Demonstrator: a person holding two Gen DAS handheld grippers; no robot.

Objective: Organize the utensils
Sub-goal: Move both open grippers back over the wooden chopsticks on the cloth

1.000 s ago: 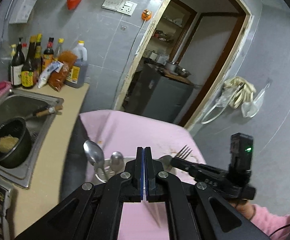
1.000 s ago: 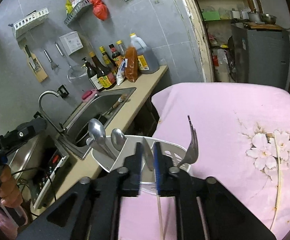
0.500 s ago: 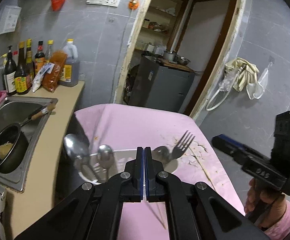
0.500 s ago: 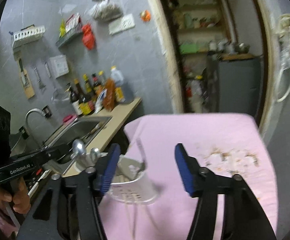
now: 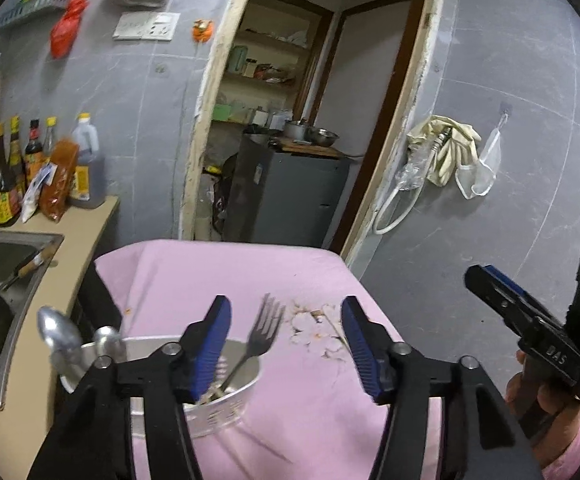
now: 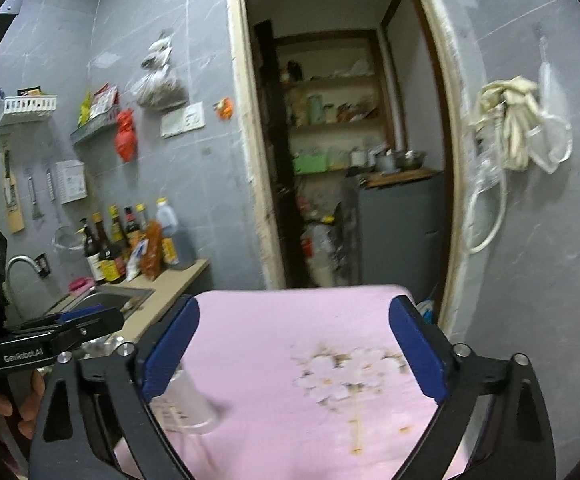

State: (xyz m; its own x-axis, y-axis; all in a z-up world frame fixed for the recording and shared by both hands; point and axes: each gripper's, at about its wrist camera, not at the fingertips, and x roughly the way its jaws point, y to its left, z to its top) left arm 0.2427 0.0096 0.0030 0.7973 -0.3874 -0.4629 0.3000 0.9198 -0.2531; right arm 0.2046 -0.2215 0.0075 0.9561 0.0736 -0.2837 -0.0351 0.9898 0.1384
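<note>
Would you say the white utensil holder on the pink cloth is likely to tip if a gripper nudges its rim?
Probably, somewhat. The utensil holder looks like thin, light plastic, and the fork and spoons lean well above its rim, raising its weight. The cloth under it may also let it slide.

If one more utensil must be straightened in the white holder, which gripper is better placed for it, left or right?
Left, probably. The left gripper faces the holder, and the fork stands just beyond its opening, empty jaws. The right gripper, also opening and empty, looks over bare pink cloth, the holder at its edge.

Shiny metal fork (image 5: 264,334), matt pink cloth (image 5: 314,396)
</note>
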